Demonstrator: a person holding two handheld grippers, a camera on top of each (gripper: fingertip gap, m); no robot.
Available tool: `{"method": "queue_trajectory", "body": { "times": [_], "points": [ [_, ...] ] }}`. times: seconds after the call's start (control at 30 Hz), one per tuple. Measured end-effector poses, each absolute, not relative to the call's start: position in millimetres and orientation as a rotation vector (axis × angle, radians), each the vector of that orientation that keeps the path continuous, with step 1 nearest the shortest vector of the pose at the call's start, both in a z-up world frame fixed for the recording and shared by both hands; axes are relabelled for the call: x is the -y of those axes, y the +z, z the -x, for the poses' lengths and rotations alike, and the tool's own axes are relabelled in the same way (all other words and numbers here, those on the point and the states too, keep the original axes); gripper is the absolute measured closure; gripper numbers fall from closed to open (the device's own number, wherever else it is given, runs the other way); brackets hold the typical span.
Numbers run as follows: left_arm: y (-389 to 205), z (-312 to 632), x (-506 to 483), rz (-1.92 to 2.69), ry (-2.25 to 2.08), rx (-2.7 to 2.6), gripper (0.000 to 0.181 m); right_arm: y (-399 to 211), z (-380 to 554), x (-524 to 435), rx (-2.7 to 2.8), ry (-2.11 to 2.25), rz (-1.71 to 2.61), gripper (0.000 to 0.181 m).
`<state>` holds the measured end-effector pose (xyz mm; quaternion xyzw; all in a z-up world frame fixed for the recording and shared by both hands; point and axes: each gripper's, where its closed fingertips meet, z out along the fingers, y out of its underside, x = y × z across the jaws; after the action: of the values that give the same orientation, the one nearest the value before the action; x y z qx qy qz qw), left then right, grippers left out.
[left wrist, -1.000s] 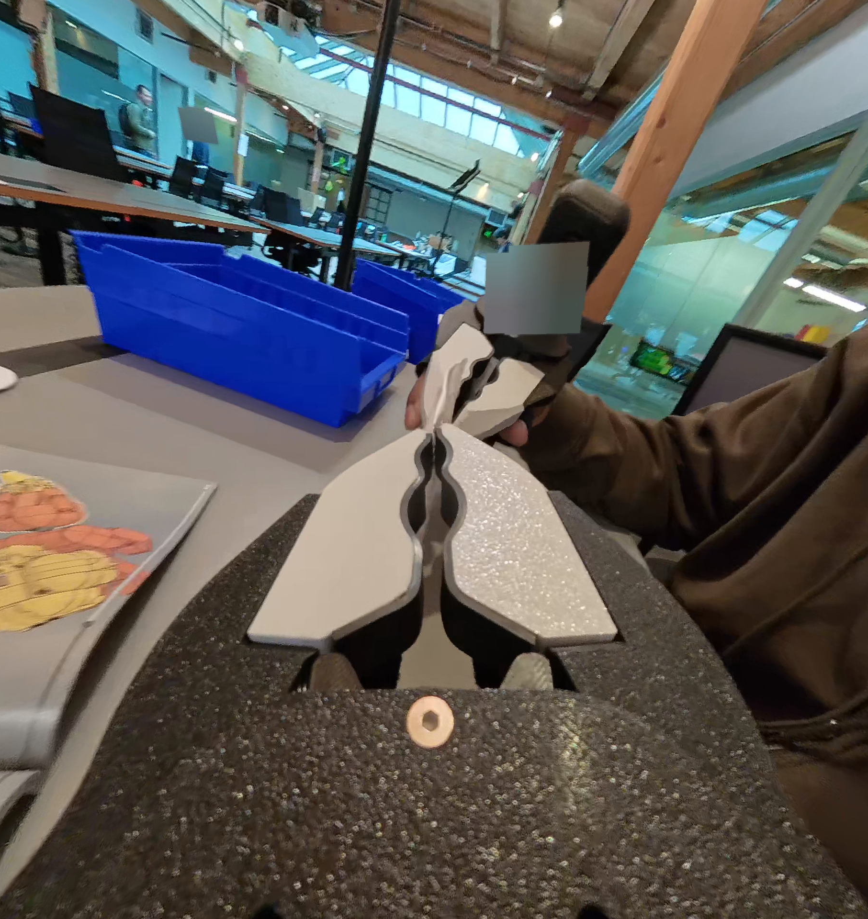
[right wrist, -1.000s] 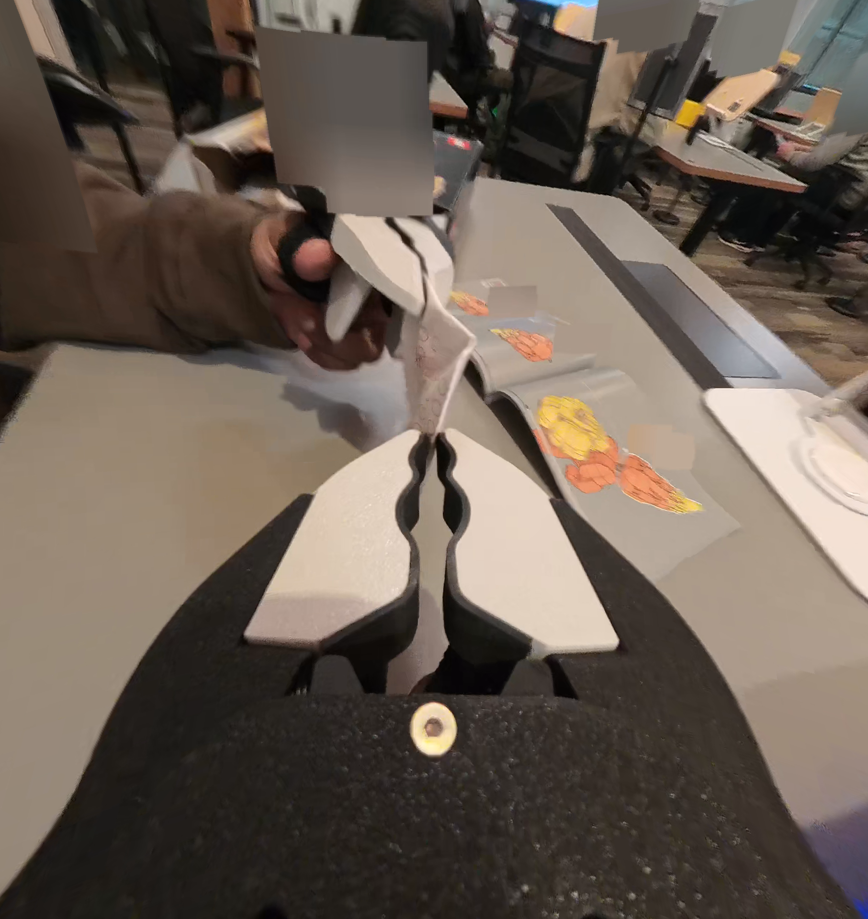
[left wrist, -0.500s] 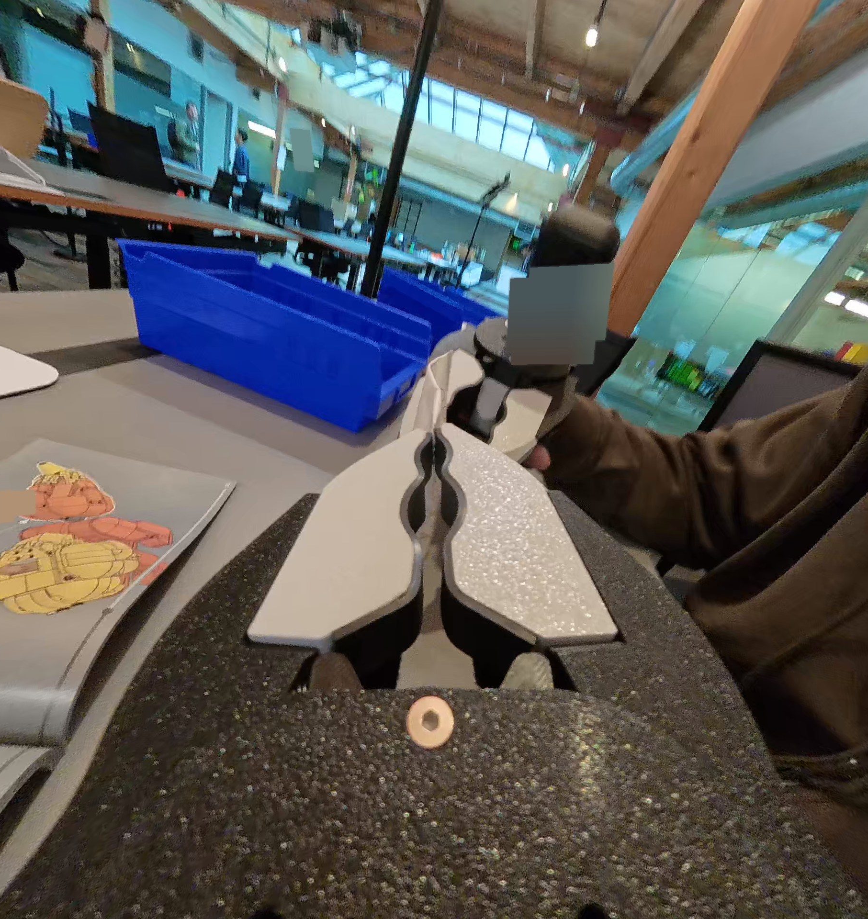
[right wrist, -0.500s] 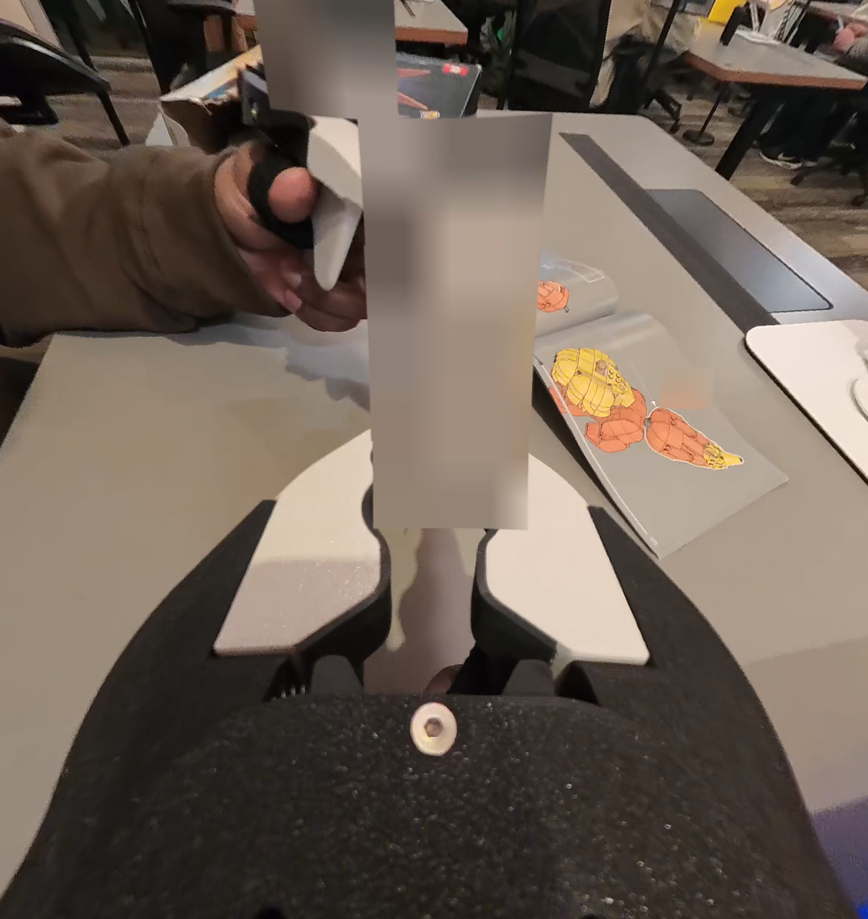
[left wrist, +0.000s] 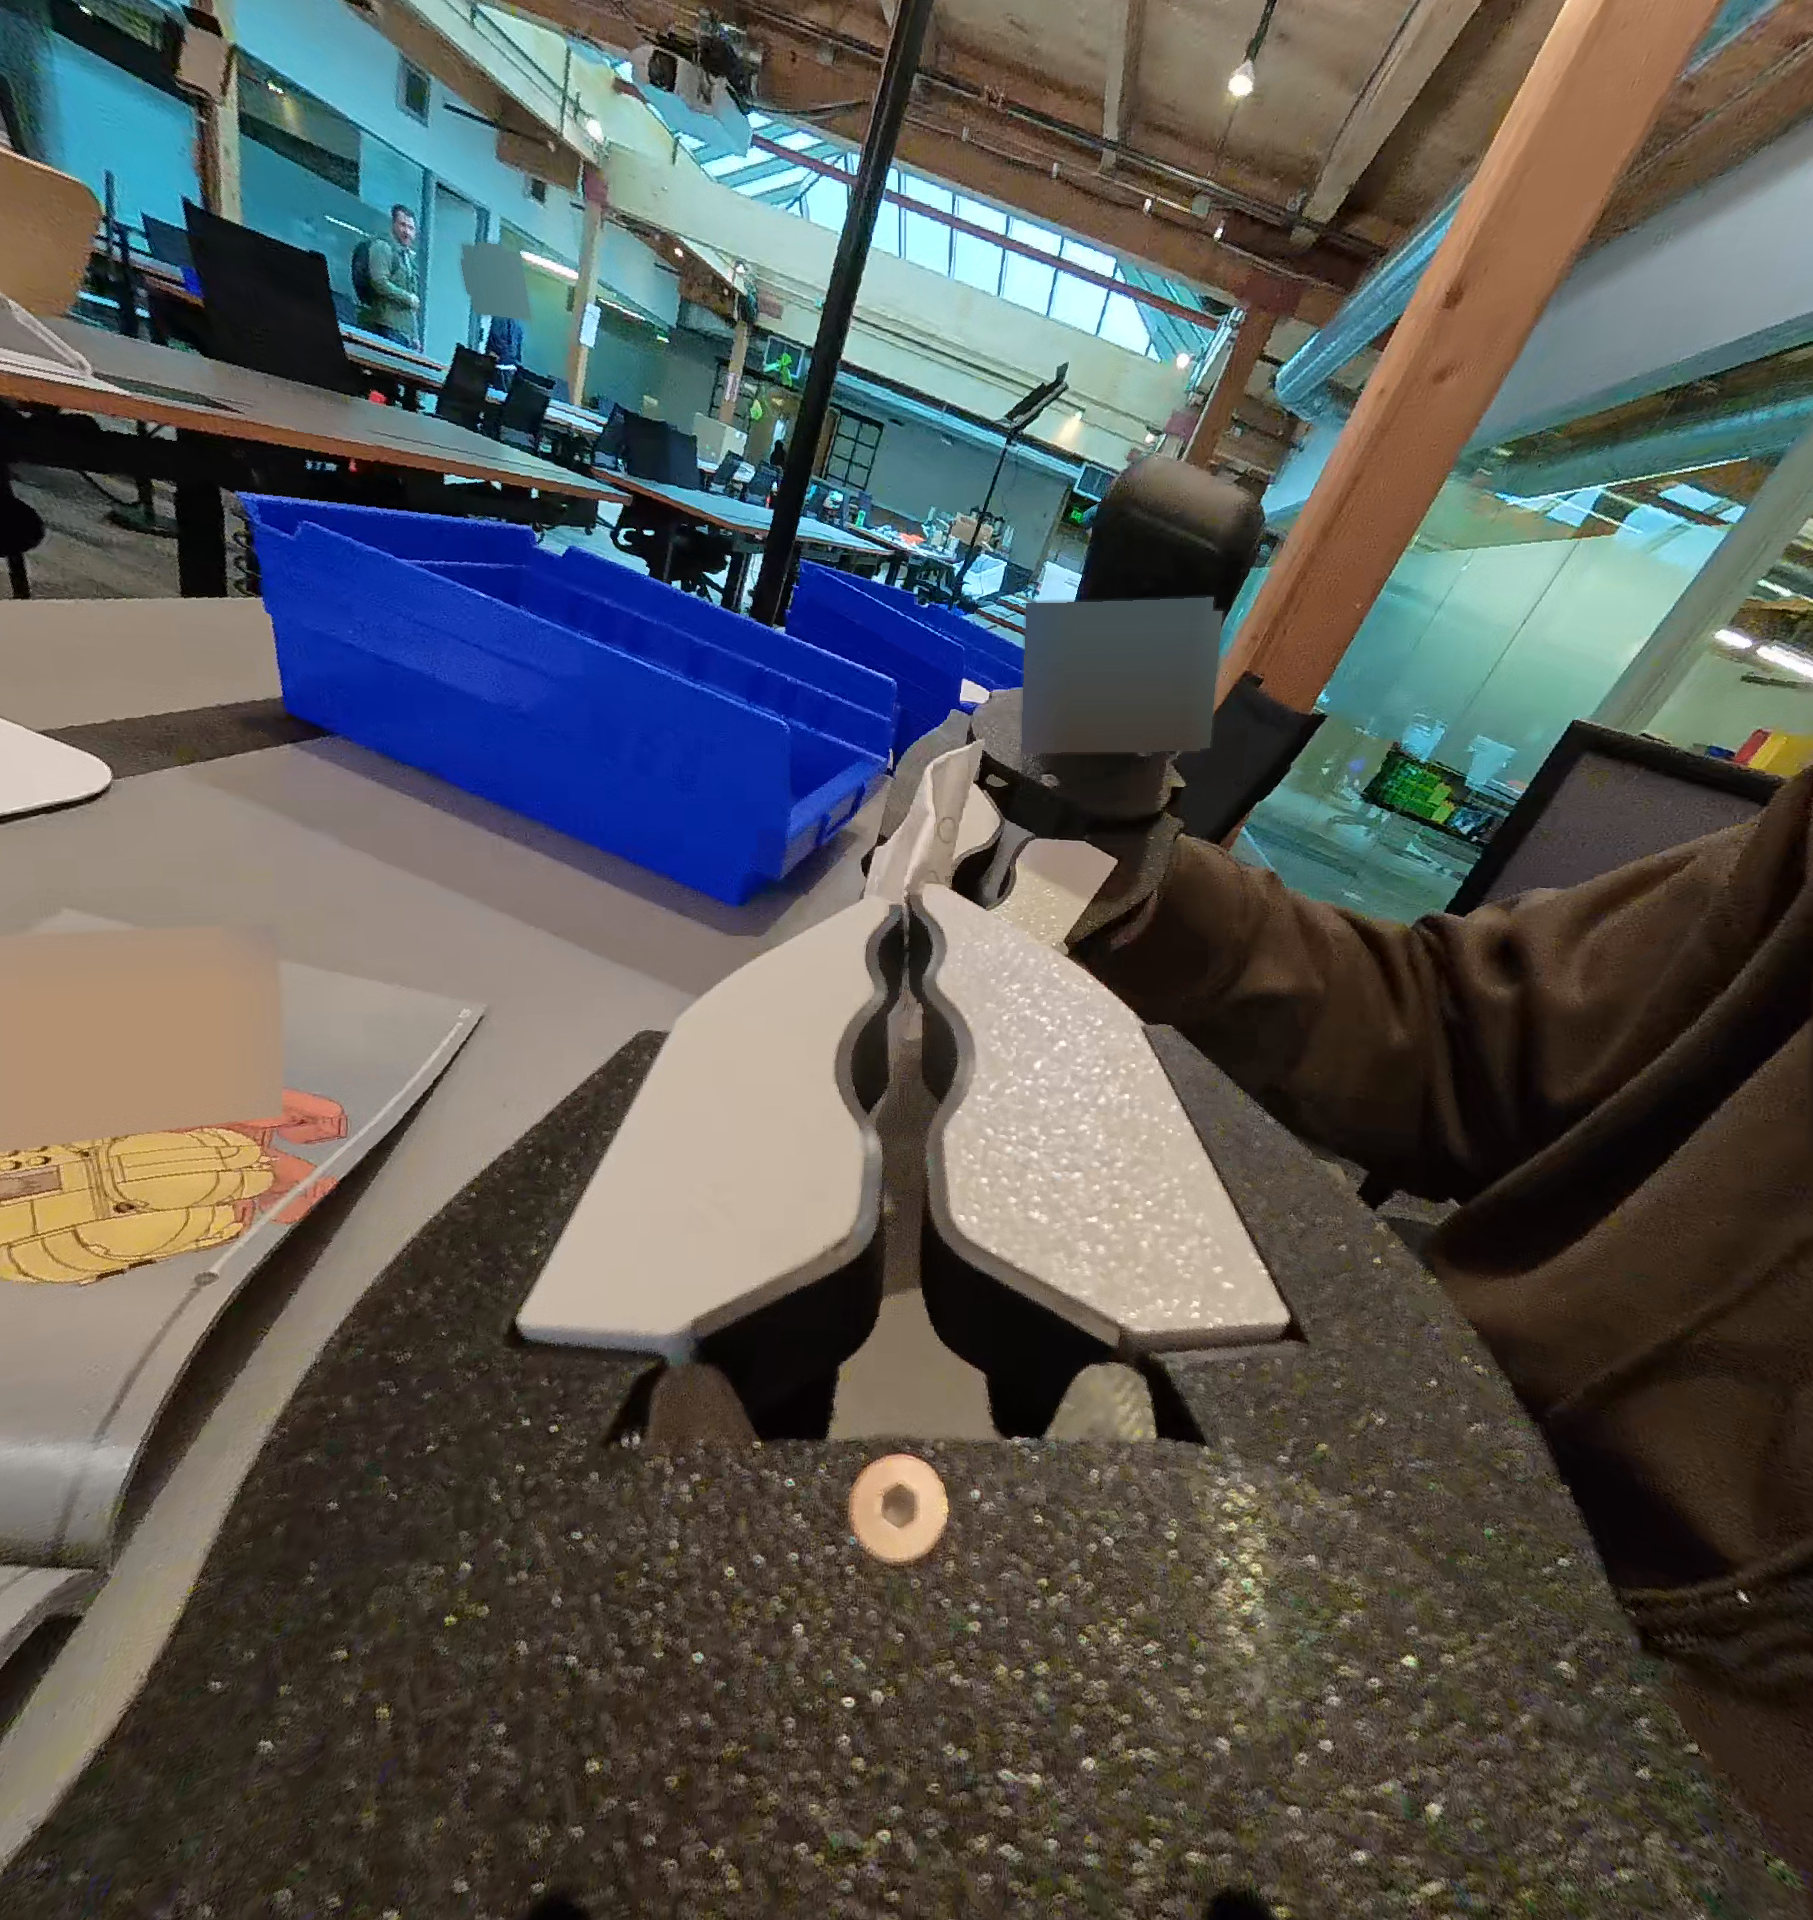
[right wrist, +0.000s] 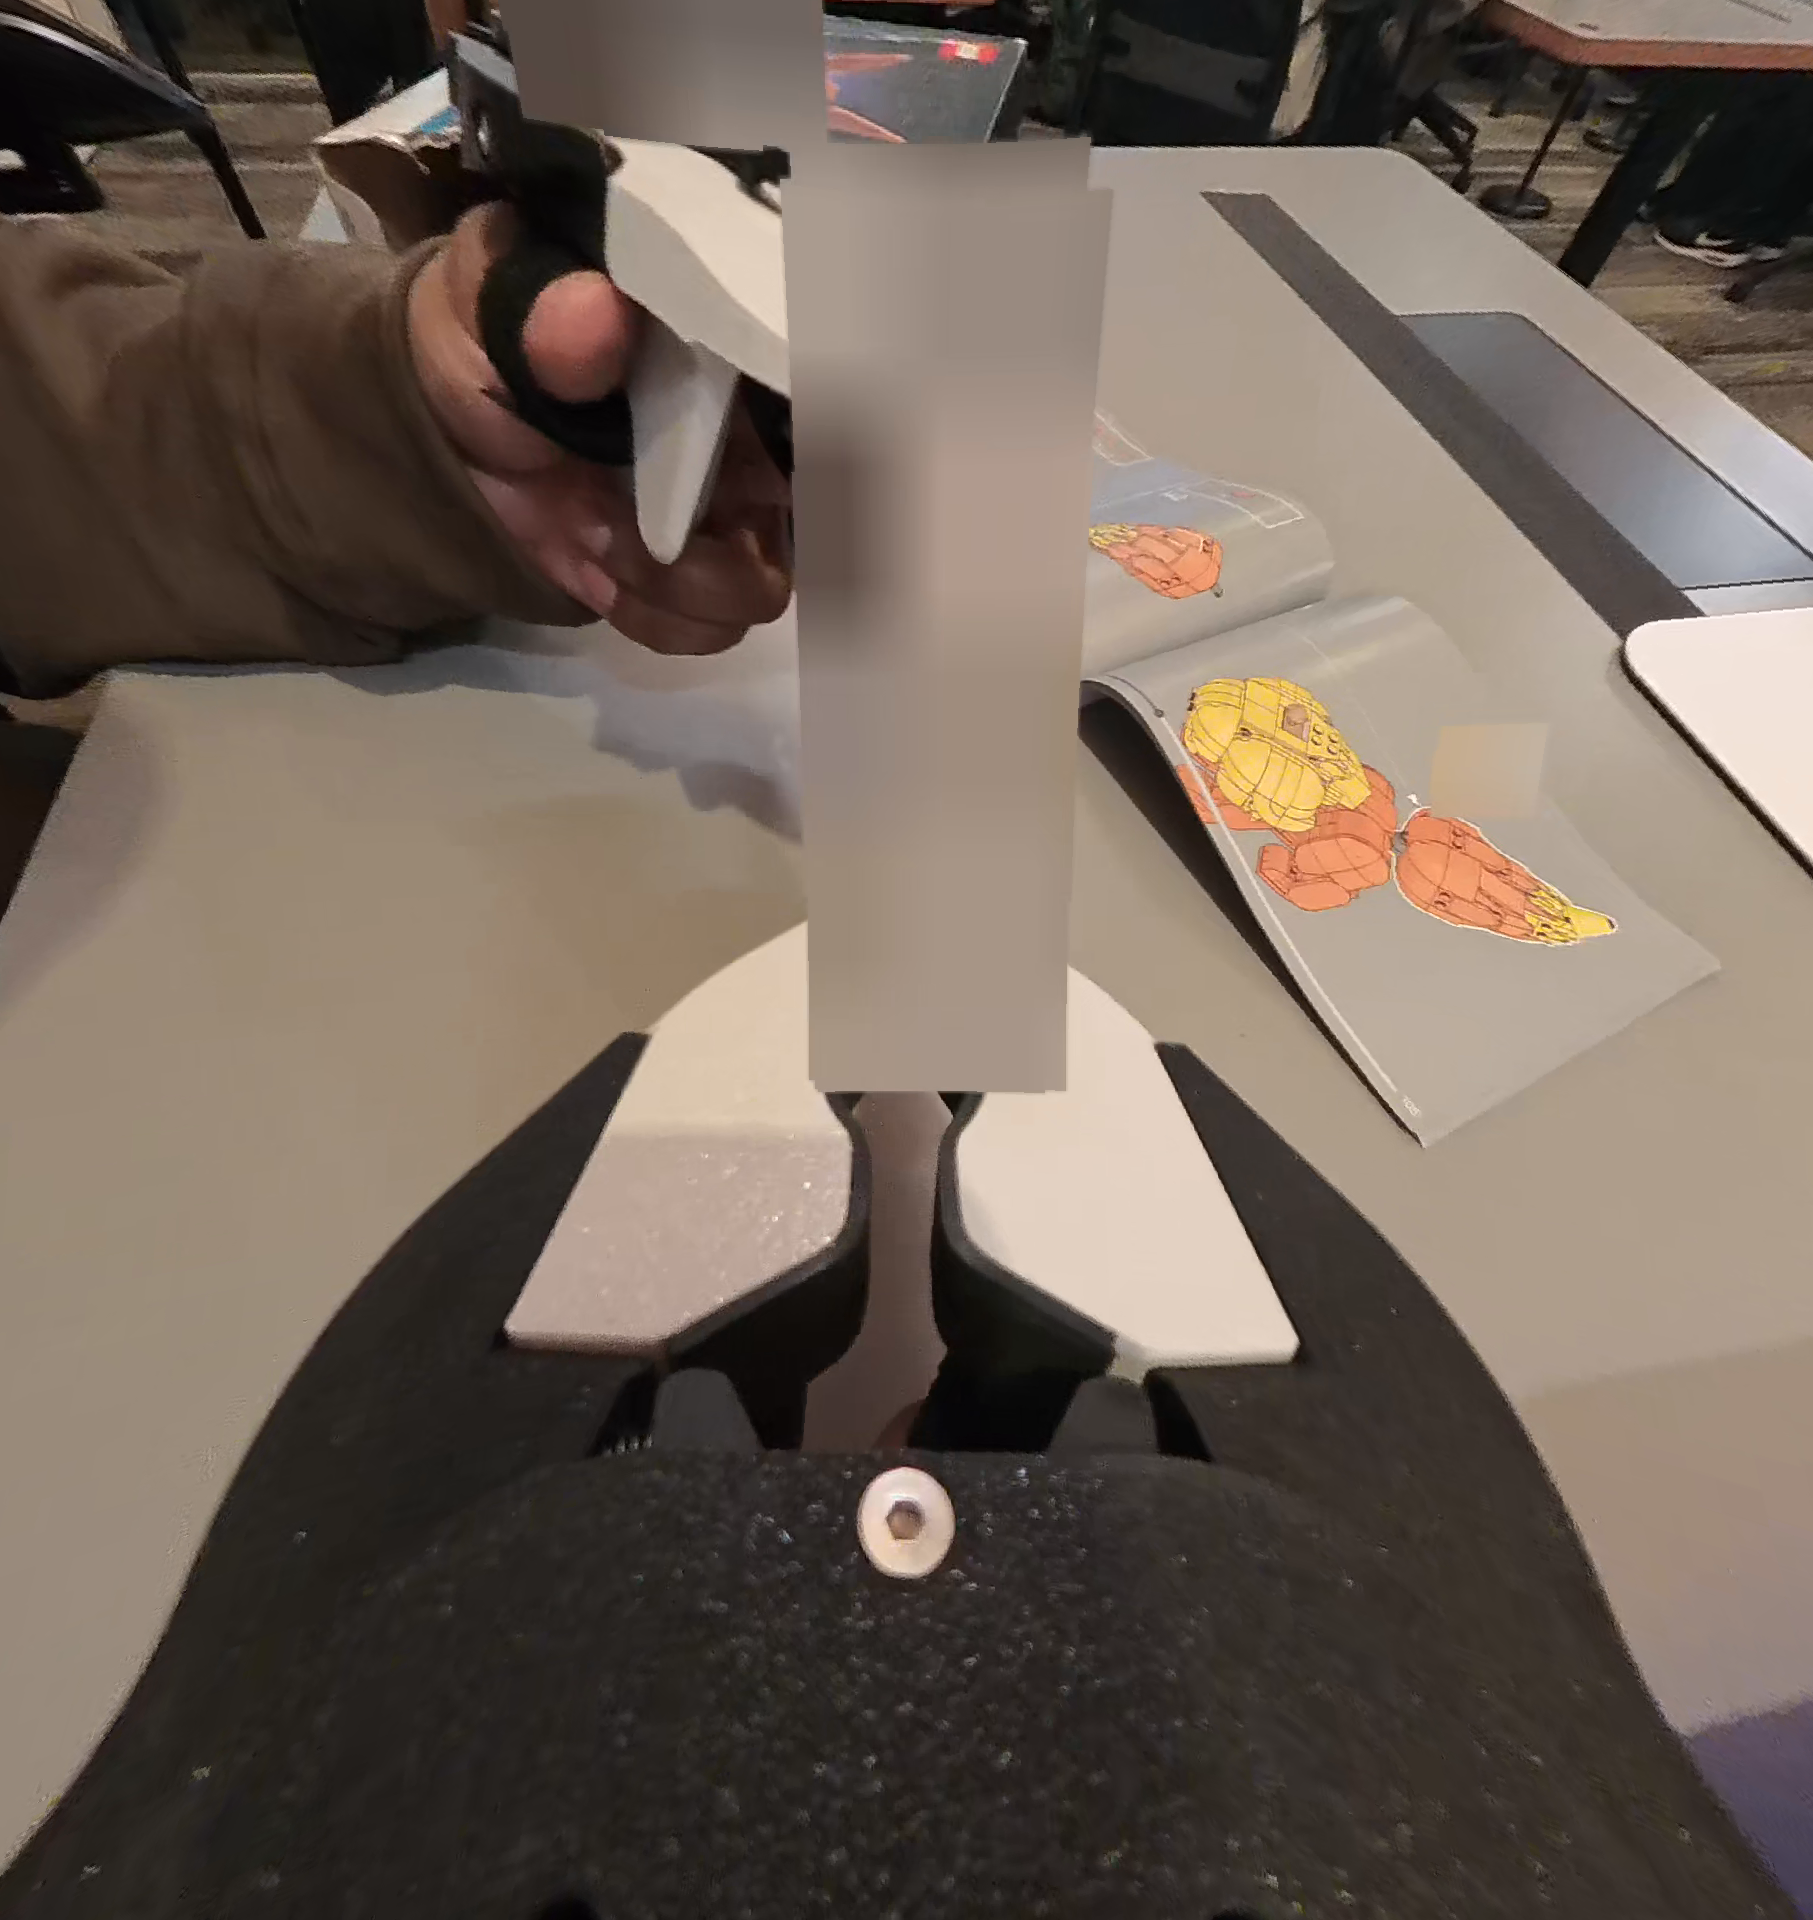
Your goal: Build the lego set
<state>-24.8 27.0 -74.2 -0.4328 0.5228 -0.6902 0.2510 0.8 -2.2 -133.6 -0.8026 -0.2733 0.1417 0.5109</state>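
Your left gripper [left wrist: 907, 920] has its fingers pinched almost together on the edge of a white paper bag [left wrist: 917, 831], held above the grey table [right wrist: 382, 935] near the open instruction booklet [right wrist: 1401, 831]. Your right gripper [left wrist: 995, 862] meets it tip to tip beyond the booklet (a mosaic patch hides its fingertips, so I cannot tell its grip), your sleeved forearm [left wrist: 1401, 1039] reaching in level.

Bright skylight glare, wide-angle edge warping, grey mosaic patches
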Motion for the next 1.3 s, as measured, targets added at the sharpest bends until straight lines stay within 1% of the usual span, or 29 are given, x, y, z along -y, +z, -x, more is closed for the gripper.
{"method": "queue_trajectory", "body": {
  "times": [0.23,0.3,0.4,0.43,0.47,0.5,0.6,0.67,0.73,0.8,0.83,0.87,0.9,0.93,0.97,1.03,1.1,1.2,1.3],
  "points": [
    [-70,29,-29,1.180,-1.958,-1.404,0.181,-127,7,8,0.722,0.350,1.873,0.175],
    [-70,29,-25,1.160,-1.943,-1.423,0.181,-127,-1,2,0.674,0.295,1.894,0.175],
    [-60,30,-30,1.139,-1.919,-1.372,0.181,-119,-1,2,0.633,0.351,1.847,0.174],
    [-57,31,-32,1.130,-1.910,-1.350,0.181,-117,-1,2,0.627,0.349,1.838,0.167],
    [-54,32,-38,1.125,-1.873,-1.313,0.181,-116,-2,1,0.628,0.337,1.834,0.151],
    [-51,32,-42,1.118,-1.856,-1.273,0.181,-114,-2,2,0.631,0.326,1.828,0.142],
    [-76,24,-30,1.186,-1.770,-1.401,0.181,-111,-1,2,0.627,0.342,1.812,0.133],
    [-67,24,-43,1.175,-1.730,-1.289,0.181,-113,-2,2,0.628,0.334,1.822,0.131],
    [-102,16,-34,1.269,-1.573,-1.489,0.180,-114,-3,2,0.629,0.321,1.826,0.130],
    [-83,19,-38,1.188,-1.595,-1.375,0.181,-116,-5,1,0.622,0.308,1.841,0.130],
    [-86,17,-40,1.232,-1.585,-1.389,0.181,-116,-6,0,0.621,0.298,1.844,0.130],
    [-102,14,-34,1.262,-1.525,-1.502,0.180,-116,-7,0,0.616,0.293,1.845,0.130],
    [-99,15,-35,1.229,-1.493,-1.483,0.180,-116,-8,0,0.611,0.298,1.845,0.130],
    [-75,21,-41,1.148,-1.552,-1.340,0.181,-116,-8,0,0.609,0.304,1.846,0.130],
    [-70,22,-48,1.182,-1.569,-1.284,0.181,-116,-8,0,0.610,0.303,1.846,0.130],
    [-119,13,-36,1.321,-1.391,-1.575,0.180,-118,-10,0,0.603,0.300,1.849,0.131],
    [-81,19,-33,1.173,-1.566,-1.378,0.181,-119,-9,0,0.601,0.312,1.858,0.131],
    [-97,15,-34,1.266,-1.560,-1.449,0.181,-118,-9,-1,0.597,0.306,1.853,0.131],
    [-93,16,-35,1.277,-1.661,-1.407,0.181,-120,-8,-1,0.600,0.309,1.858,0.132]
  ]
}}
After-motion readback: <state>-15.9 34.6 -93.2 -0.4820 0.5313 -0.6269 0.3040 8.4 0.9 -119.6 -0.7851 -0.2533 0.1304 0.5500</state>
